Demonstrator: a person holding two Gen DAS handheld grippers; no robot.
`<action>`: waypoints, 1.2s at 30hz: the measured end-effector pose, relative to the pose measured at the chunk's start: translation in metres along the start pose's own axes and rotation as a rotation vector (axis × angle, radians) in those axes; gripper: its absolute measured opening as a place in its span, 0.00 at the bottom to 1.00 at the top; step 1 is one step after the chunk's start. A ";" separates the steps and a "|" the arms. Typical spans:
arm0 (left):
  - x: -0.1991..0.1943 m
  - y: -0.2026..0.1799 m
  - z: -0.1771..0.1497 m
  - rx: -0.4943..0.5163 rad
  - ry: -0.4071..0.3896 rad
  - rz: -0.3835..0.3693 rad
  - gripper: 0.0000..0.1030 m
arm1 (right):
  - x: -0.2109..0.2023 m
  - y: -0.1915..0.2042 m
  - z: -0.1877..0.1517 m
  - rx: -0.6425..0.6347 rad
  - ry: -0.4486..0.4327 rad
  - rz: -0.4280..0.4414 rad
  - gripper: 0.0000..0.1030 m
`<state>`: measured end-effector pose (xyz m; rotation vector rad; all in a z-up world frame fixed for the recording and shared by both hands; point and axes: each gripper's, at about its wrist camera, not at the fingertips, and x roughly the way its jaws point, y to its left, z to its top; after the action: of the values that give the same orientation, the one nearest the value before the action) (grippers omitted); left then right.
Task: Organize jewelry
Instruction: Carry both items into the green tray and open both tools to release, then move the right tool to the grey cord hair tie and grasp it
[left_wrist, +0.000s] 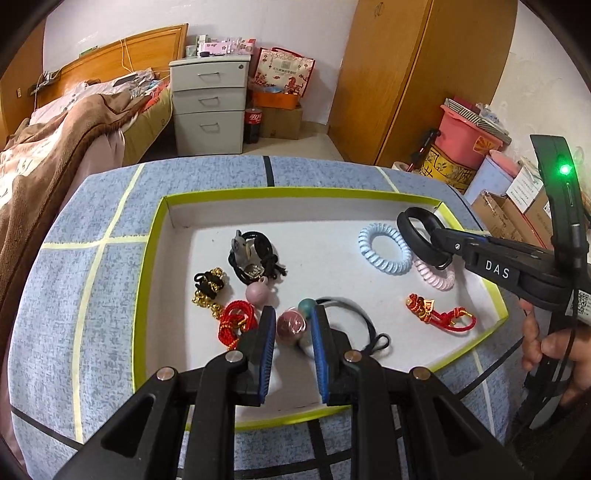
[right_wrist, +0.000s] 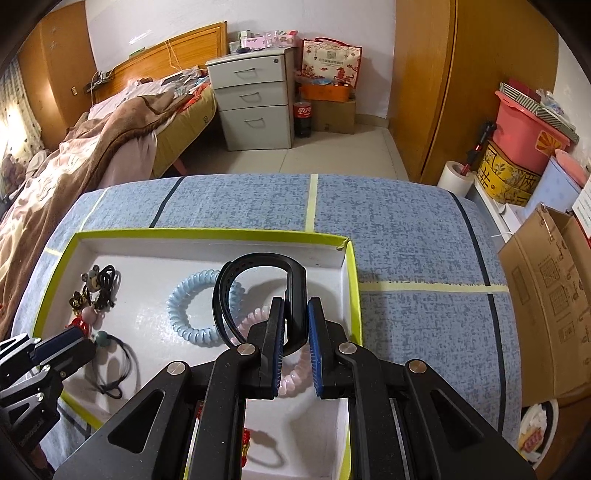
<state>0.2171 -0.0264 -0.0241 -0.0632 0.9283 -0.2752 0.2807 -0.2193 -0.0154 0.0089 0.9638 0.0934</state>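
A white tray with a yellow-green rim (left_wrist: 295, 192) sits on the blue cloth-covered table. My left gripper (left_wrist: 293, 314) is low in the tray's front. Its pads are shut on the brownish-pink ball (left_wrist: 291, 325) of a beaded hair tie, with a teal bead (left_wrist: 306, 304) just beyond. The tie's black elastic loop (left_wrist: 365, 325) lies on the tray floor. My right gripper (right_wrist: 295, 306) is shut on a black wristband (right_wrist: 258, 262), held over the tray's right side above a blue spiral tie (right_wrist: 192, 317) and a pink spiral tie (right_wrist: 291, 380).
Also in the tray are black hair ties with a bear charm (left_wrist: 251, 258), a black and gold tie (left_wrist: 208, 286), a red cord (left_wrist: 236, 321), a pink bead (left_wrist: 257, 291) and a red knotted charm (left_wrist: 439, 314). A cardboard box (right_wrist: 546, 295) stands right of the table.
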 end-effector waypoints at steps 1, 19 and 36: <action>0.000 0.000 -0.001 0.003 0.002 0.000 0.20 | 0.000 0.001 0.000 -0.001 0.001 0.000 0.13; -0.009 -0.001 -0.005 0.010 -0.011 0.023 0.40 | -0.010 0.000 -0.002 0.007 -0.031 0.015 0.35; -0.046 -0.008 -0.020 0.036 -0.078 0.033 0.45 | -0.045 0.005 -0.022 0.023 -0.091 0.059 0.35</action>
<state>0.1729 -0.0209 0.0014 -0.0249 0.8457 -0.2574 0.2363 -0.2192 0.0092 0.0618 0.8736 0.1350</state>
